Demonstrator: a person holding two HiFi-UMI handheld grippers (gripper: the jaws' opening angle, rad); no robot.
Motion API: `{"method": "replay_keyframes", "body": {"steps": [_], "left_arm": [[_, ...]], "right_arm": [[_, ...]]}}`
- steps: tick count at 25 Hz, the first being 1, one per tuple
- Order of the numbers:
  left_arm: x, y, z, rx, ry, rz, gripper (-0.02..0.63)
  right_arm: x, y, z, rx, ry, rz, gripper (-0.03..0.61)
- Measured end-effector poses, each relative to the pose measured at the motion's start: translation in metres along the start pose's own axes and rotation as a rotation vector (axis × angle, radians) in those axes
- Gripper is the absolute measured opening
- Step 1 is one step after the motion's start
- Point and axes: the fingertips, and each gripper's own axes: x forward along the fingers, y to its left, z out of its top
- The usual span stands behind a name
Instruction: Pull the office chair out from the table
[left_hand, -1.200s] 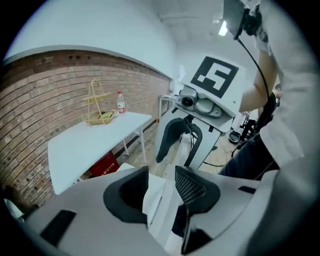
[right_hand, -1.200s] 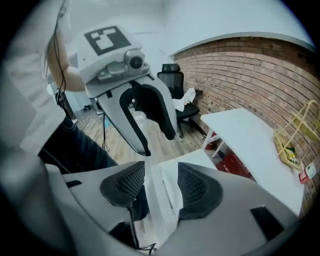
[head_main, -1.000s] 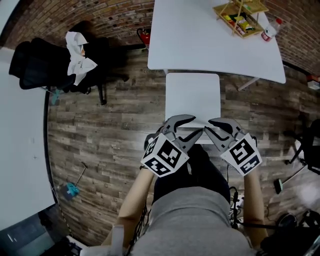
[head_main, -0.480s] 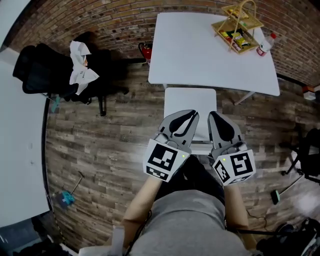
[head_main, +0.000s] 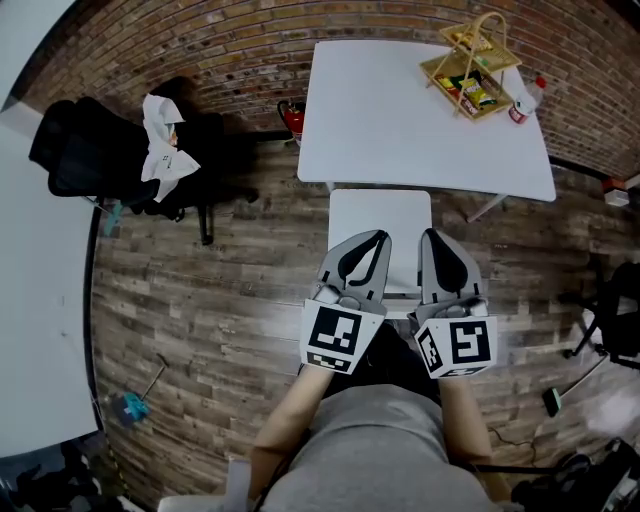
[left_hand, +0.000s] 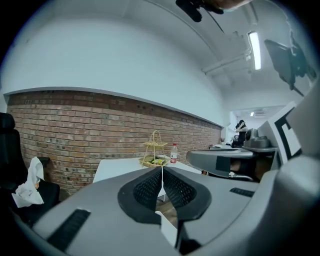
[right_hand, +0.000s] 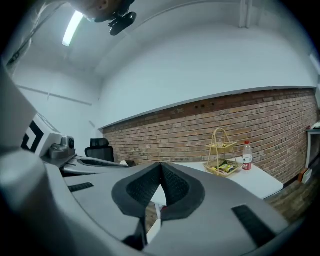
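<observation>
Holding the left gripper (head_main: 378, 242) and the right gripper (head_main: 431, 239) side by side, jaws pressed together on nothing, above the white chair (head_main: 380, 213) parked at 12 o'clock against the near edge of the tabletop (head_main: 400, 110), seemingly leaving grasp and pull undone.

Brick wall (head_main: 200, 40), wood plank floor (head_main: 200, 290), white upper wall (left_hand: 125, 60), ceiling strip light (left_hand: 256, 44)

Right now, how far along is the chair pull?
Done: left gripper and right gripper are shut on the chair at its near edge. In hand: the pull; its far edge sits at the table. Left: draw it back clear.
</observation>
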Motion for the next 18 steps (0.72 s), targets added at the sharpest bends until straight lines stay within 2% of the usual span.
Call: {"method": "replay_keyframes", "body": {"steps": [18], "left_arm": [[-0.0018,0.0067,0.0057,0.009,-0.010,0.039,0.020]], "right_arm": [[0.0040,0.0058,-0.0024,0.009,0.015,-0.006,0.014]]}}
